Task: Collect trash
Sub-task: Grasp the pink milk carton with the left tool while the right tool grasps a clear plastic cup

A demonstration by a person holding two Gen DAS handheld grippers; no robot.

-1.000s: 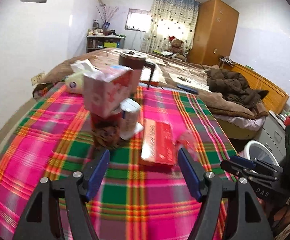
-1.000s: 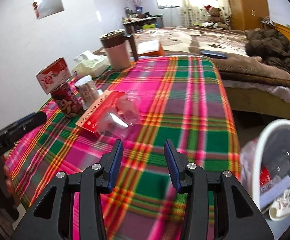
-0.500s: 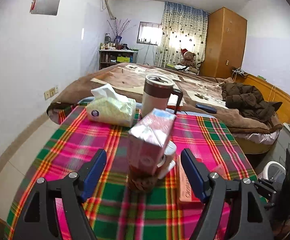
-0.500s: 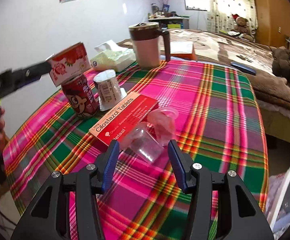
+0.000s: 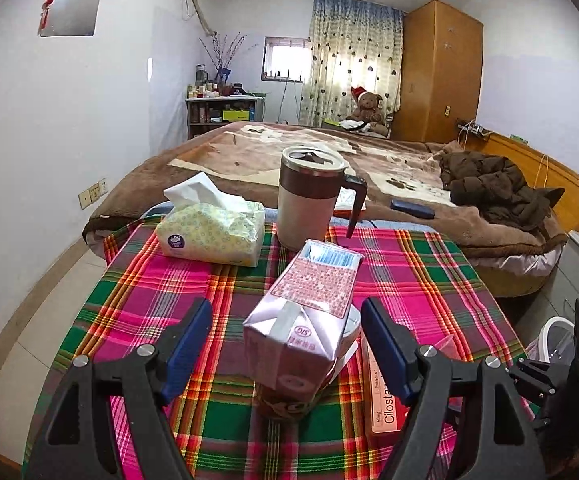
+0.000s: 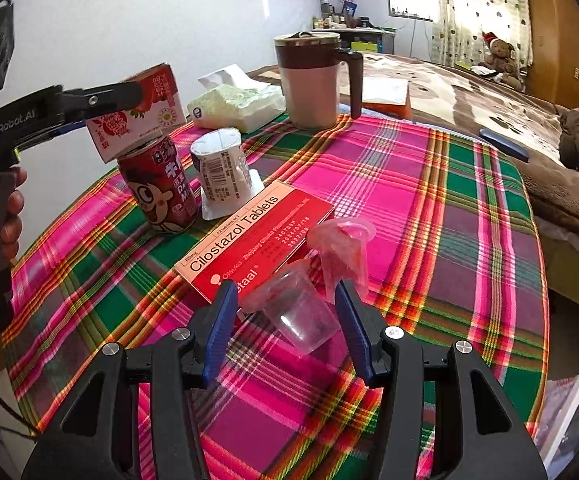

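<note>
Straddling a milk carton (image 5: 301, 320), left gripper (image 5: 287, 344) fingers (image 5: 187, 340) apart.

Bare plaid cloth (image 6: 429, 200) lies open on the bed side; the can (image 6: 159, 188), yogurt cup (image 6: 221, 168) and tablet box (image 6: 257, 236) crowd the wall side.

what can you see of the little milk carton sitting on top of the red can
The milk carton is a small paper drink box, pink and white with strawberry print on one side and dense text on another, with "SIG" on its folded end flap. It lies tilted on top of the red can, unopened as far as shows. The open left tool brackets it; whether the pads touch it is unclear.
</note>
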